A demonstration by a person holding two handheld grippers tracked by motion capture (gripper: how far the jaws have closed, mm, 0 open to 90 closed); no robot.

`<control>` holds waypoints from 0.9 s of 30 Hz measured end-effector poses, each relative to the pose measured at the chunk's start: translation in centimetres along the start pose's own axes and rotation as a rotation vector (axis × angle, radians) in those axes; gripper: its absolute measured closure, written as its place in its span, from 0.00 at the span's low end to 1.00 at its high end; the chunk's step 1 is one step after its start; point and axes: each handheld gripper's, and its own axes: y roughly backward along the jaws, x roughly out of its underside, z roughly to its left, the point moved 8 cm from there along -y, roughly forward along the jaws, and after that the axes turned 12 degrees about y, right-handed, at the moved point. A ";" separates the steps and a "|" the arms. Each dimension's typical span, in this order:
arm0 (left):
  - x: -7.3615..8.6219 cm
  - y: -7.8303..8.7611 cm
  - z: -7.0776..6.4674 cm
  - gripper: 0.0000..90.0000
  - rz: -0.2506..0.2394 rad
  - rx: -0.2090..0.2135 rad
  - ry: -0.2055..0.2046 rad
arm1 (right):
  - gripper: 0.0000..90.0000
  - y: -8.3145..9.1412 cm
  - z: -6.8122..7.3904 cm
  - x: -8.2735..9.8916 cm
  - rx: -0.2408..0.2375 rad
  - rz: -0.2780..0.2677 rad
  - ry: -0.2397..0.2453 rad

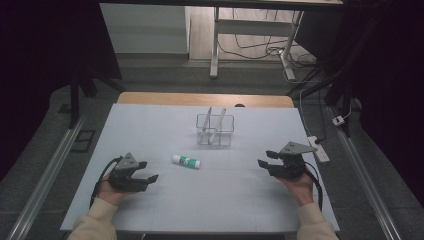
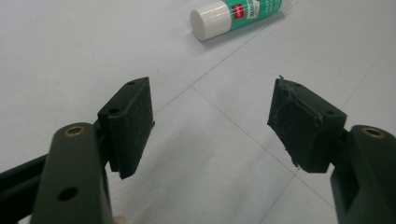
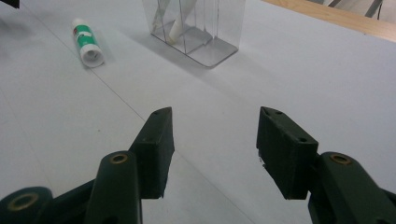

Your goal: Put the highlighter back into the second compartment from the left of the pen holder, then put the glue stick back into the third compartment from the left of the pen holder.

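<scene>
From above: the left gripper (image 1: 146,171) sits low at the table's (image 1: 150,130) near left, jaws spread wide, nothing between them. The right gripper (image 1: 266,158) mirrors it at the near right, jaws apart too and empty. Between them, a little farther out, a glue stick (image 1: 186,161) lies flat on the white top, well apart from both. Behind it stands a clear holder (image 1: 215,129) with two white sticks (image 1: 218,124) leaning inside.

Left gripper view: the fingertips (image 2: 133,123) gape wide over bare table, gripping nothing. The glue stick (image 2: 238,15) lies ahead, white cap toward the camera, not touching the jaws.

Right gripper view: jaws wide here as well, fingertips (image 3: 156,144) clear of everything. The glue stick (image 3: 86,42) is off at upper left, the holder (image 3: 205,32) farther up the middle, both well apart from the gripper.
</scene>
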 end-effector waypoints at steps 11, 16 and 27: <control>0.0 0.0 0.1 0.34 -0.001 -0.003 0.001 | 0.50 0.5 -0.3 1.1 0.010 0.040 0.014; -0.1 0.1 0.1 0.35 -0.004 -0.004 0.000 | 0.49 0.7 -0.5 1.3 0.020 0.046 0.015; -0.4 0.3 0.0 0.35 -0.010 -0.012 -0.015 | 0.49 0.9 -0.5 1.4 0.028 0.050 0.021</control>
